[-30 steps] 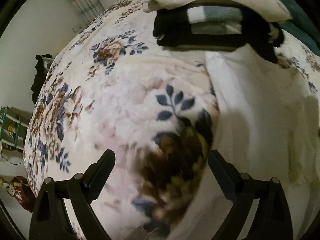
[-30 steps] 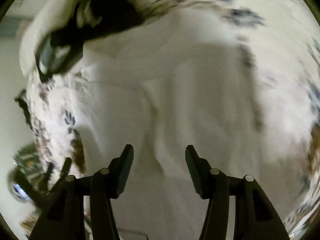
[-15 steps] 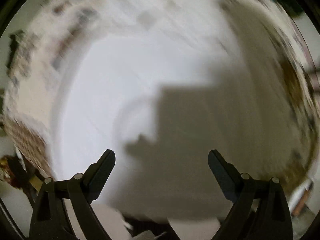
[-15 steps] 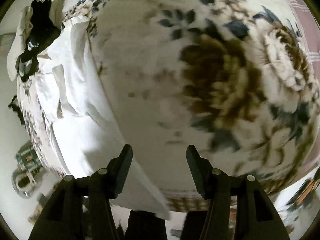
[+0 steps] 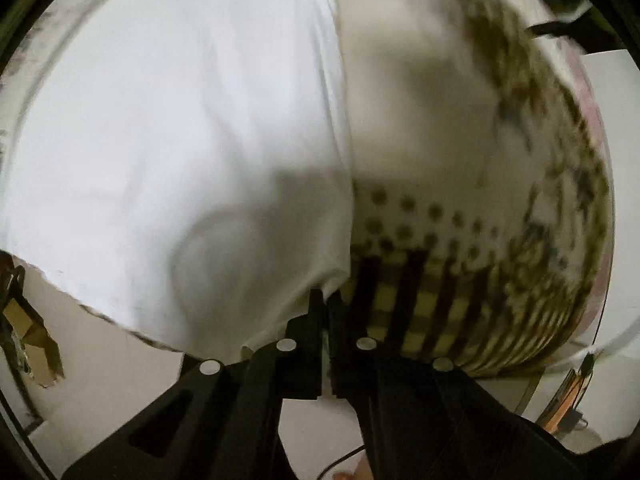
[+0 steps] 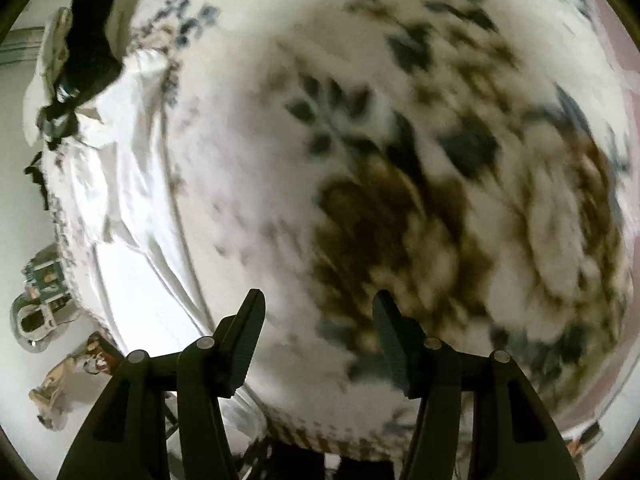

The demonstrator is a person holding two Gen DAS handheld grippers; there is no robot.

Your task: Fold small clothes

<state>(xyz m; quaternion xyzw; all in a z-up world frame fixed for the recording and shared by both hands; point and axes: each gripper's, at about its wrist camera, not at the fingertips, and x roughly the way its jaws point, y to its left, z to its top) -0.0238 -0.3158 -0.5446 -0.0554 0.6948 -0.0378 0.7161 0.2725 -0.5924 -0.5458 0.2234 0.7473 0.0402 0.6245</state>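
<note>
A white garment (image 5: 168, 140) lies spread on the floral blanket (image 5: 460, 128) of a bed. My left gripper (image 5: 326, 300) is shut on the garment's near corner at the bed's edge. In the right wrist view the same white garment (image 6: 132, 208) lies at the left. My right gripper (image 6: 318, 316) is open and empty over the blanket's brown flower pattern (image 6: 380, 216), to the right of the garment.
A pile of dark and cream clothes (image 6: 84, 56) sits at the far end of the bed. The blanket's checked border (image 5: 432, 300) hangs at the near edge. Floor clutter (image 6: 40, 304) shows at the lower left, and a cardboard piece (image 5: 28, 332) beside the bed.
My left gripper swung from the floral blanket over to the white garment and closed on its near corner. My right gripper moved off the garment to the blanket on its right and stayed open.
</note>
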